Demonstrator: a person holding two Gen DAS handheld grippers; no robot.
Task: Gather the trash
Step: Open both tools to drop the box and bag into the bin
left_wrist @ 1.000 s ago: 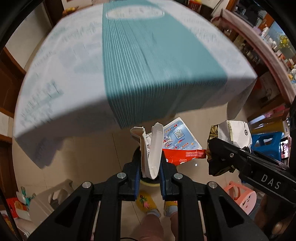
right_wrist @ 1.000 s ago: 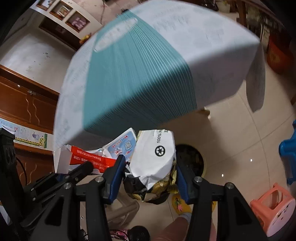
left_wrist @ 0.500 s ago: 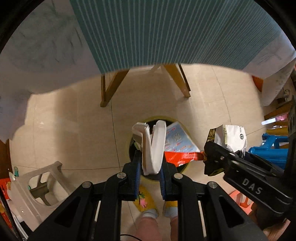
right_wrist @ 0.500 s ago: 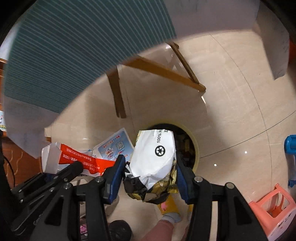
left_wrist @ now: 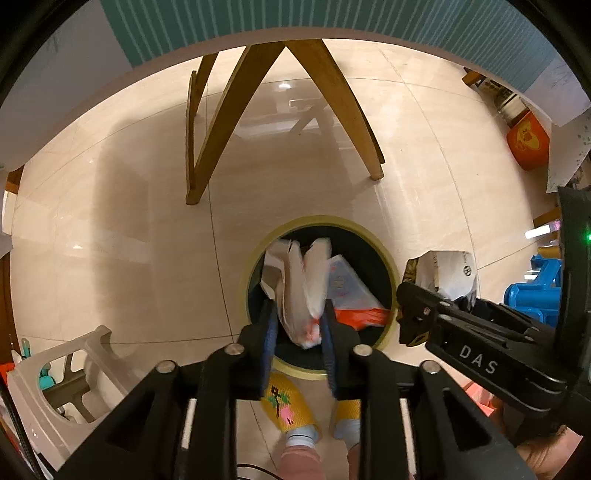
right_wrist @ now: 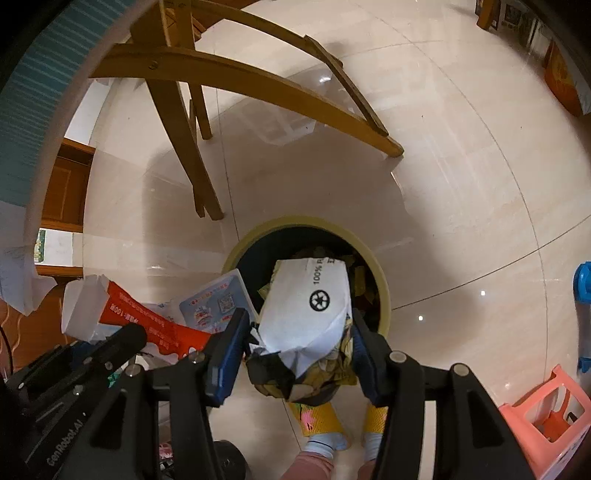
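A round bin with a yellow rim (left_wrist: 388, 258) (right_wrist: 382, 284) stands on the floor right below both grippers. My left gripper (left_wrist: 300, 328) points straight down over its mouth with its jaws opening. A white and red carton (left_wrist: 303, 291) (right_wrist: 147, 319) hangs loosely between the spread pads, blurred. To the right, my right gripper (right_wrist: 299, 350) (left_wrist: 415, 314) is shut on a crumpled white paper bag (right_wrist: 314, 299) (left_wrist: 452, 269) bearing a recycling mark. A yellow and black wrapper (right_wrist: 295, 384) is bundled under the bag. Dark trash lies inside the bin.
Curved wooden table legs (left_wrist: 332, 92) (right_wrist: 177, 147) rise just beyond the bin, under a teal and white tablecloth (left_wrist: 332, 18). A grey stool (left_wrist: 55, 373) sits left, a blue stool (left_wrist: 535, 295) and a pink stool (right_wrist: 546, 417) sit right. The person's yellow slippers (left_wrist: 284, 404) are beside the bin.
Both grippers have come down from above the tabletop to just over the bin. The left jaws have widened around the carton. The right grip looks the same.
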